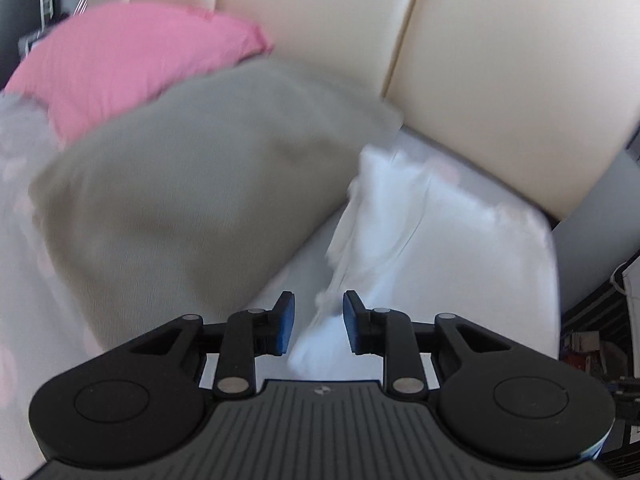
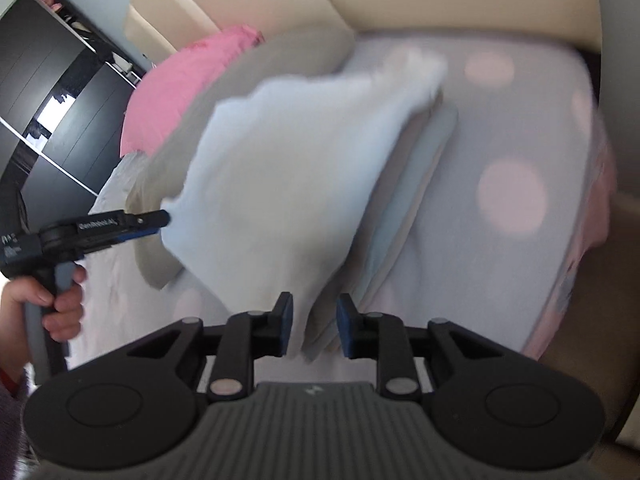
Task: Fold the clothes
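A white garment point(image 2: 288, 168) hangs stretched in the air between both grippers. My right gripper point(image 2: 315, 325) holds its near lower corner, the cloth running down between the blue pads. My left gripper point(image 2: 162, 218), seen side-on in the right wrist view, pinches the far left corner. In the left wrist view the garment point(image 1: 400, 220) trails from my left gripper point(image 1: 319, 323) toward the headboard, bunched between the pads. A stack of folded pale clothes point(image 2: 416, 184) lies on the bed just behind the raised garment. Both views are motion-blurred.
The bed has a pale sheet with pink dots point(image 2: 512, 196). A grey pillow point(image 1: 180, 184) and a pink pillow point(image 1: 132, 60) lie at the left, against a cream padded headboard point(image 1: 500, 60). A person's hand point(image 2: 60, 304) holds the left gripper's handle. A dark wardrobe point(image 2: 60, 100) stands beyond.
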`<action>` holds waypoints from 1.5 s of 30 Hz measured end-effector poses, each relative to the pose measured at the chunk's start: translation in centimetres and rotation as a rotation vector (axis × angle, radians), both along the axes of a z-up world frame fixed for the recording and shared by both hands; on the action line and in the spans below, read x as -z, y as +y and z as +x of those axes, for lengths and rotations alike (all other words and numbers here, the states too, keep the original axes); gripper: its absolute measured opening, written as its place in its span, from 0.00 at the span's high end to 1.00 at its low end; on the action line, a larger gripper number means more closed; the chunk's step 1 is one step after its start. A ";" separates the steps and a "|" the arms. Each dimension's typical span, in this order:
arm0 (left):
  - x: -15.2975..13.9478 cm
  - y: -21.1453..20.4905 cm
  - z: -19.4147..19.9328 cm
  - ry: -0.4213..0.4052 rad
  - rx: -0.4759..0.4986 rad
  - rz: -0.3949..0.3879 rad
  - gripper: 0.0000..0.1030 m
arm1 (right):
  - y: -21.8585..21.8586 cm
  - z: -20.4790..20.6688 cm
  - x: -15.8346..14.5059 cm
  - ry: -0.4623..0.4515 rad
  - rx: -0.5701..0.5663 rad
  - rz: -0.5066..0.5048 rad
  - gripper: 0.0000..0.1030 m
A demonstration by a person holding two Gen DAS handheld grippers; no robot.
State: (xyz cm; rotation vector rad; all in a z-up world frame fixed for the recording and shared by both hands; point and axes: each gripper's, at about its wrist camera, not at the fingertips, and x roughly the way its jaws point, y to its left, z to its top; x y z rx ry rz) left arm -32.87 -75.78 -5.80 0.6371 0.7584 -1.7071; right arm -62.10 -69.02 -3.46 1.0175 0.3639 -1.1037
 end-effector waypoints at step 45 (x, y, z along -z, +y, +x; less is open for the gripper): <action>4.1 -10.9 -9.2 -0.121 -0.001 0.013 0.96 | -10.6 -1.6 -0.7 0.245 0.165 -0.103 0.95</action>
